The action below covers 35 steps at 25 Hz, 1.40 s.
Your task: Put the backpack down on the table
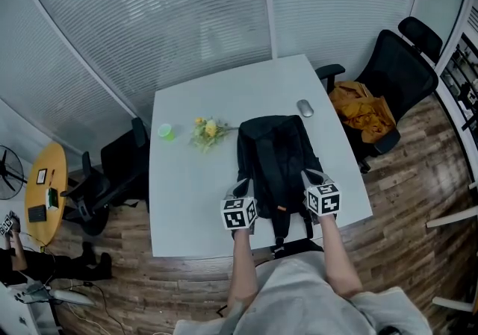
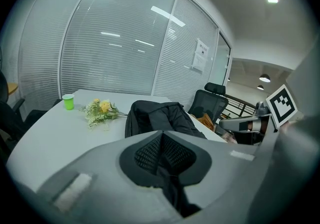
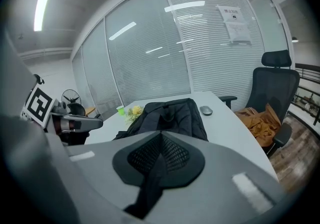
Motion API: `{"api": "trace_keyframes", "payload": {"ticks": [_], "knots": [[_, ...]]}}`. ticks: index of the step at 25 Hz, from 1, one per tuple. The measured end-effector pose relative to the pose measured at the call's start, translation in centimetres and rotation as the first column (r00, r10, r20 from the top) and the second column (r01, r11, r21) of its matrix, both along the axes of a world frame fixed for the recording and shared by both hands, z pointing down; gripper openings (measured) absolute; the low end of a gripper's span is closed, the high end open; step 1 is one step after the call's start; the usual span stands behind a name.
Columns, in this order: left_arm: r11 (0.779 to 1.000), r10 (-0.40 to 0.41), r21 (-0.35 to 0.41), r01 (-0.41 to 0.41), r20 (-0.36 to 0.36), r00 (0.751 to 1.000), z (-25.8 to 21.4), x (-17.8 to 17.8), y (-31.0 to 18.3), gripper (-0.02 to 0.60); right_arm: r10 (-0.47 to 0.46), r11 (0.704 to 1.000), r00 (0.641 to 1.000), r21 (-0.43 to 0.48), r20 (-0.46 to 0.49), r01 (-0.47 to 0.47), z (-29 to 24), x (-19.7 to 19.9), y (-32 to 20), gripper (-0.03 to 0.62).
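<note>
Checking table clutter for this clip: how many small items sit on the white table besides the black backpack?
3: green plastic cup at far left, yellow flower bunch beside it, grey computer mouse just right of the black backpack, which may hide others.

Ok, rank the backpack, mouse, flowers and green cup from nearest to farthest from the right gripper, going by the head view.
From the right gripper:
1. backpack, right at the gripper.
2. mouse, beyond the backpack's far right corner.
3. flowers, off to the backpack's left.
4. green cup, farthest left, past the flowers.
</note>
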State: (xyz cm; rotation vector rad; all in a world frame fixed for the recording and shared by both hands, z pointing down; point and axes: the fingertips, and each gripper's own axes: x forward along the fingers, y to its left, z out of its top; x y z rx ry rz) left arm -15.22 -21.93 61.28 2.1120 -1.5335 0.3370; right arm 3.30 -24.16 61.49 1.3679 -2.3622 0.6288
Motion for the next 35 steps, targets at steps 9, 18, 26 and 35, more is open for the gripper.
{"api": "trace_keyframes", "payload": {"ticks": [9,18,26,35], "knots": [[1.0,0.006,-0.012,-0.007,-0.006,1.0,0.4,-0.6,0.1,0.0,-0.009,1.0,1.0,-0.028,-0.008,0.008,1.0,-0.6,0.1,0.0],[0.999,0.029,-0.022,-0.029,-0.014,0.999,0.9,0.5,0.1,0.0,-0.003,0.999,1.0,-0.041,-0.025,0.002,1.4,0.2,0.5,0.0],[0.999,0.044,-0.025,-0.044,-0.009,0.999,0.9,1.1,0.2,0.0,-0.004,0.999,1.0,-0.035,-0.022,0.003,1.2,0.6,0.6,-0.002],[0.997,0.076,-0.024,-0.076,0.004,0.997,0.8,2.6,-0.3,0.0,-0.009,0.999,1.0,-0.031,-0.019,0.008,1.1,1.3,0.6,0.0]]}}
